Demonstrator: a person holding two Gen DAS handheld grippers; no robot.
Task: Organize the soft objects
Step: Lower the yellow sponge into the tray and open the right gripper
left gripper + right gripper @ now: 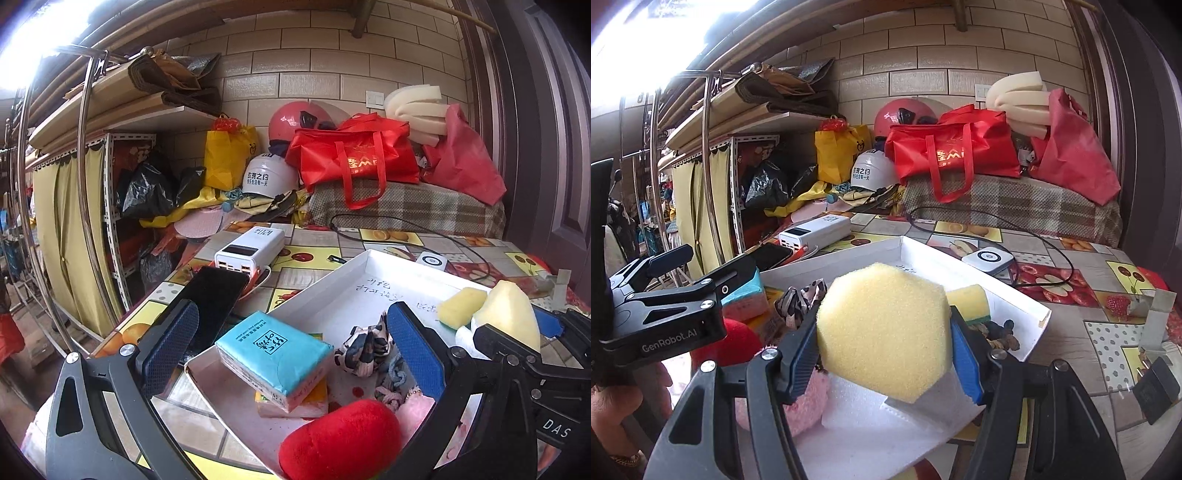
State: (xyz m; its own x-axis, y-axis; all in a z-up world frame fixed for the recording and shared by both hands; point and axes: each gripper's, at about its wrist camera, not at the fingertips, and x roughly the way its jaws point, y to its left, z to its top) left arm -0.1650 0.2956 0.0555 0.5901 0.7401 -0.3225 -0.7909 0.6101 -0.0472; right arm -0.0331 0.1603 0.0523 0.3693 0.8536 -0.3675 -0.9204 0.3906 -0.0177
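Worktop (402, 236) covered by a fruit-print cloth. On it: white power bank (251, 249) with a black phone (216, 295) just in front; a black cable (424, 227) looping across the cloth; a small white square device (988, 258) beside the cable. Behind the worktop, a plaid-covered surface (424, 206) carries a red tote bag (354, 155), a second red bag (461, 158) and stacked pale foam strips (413, 110). Left of these: a red helmet (291, 118), a white helmet (269, 177), a yellow bag (229, 155). Far left, a metal shelf (110, 192) with a green curtain (70, 229). Tiled wall (314, 59) behind.
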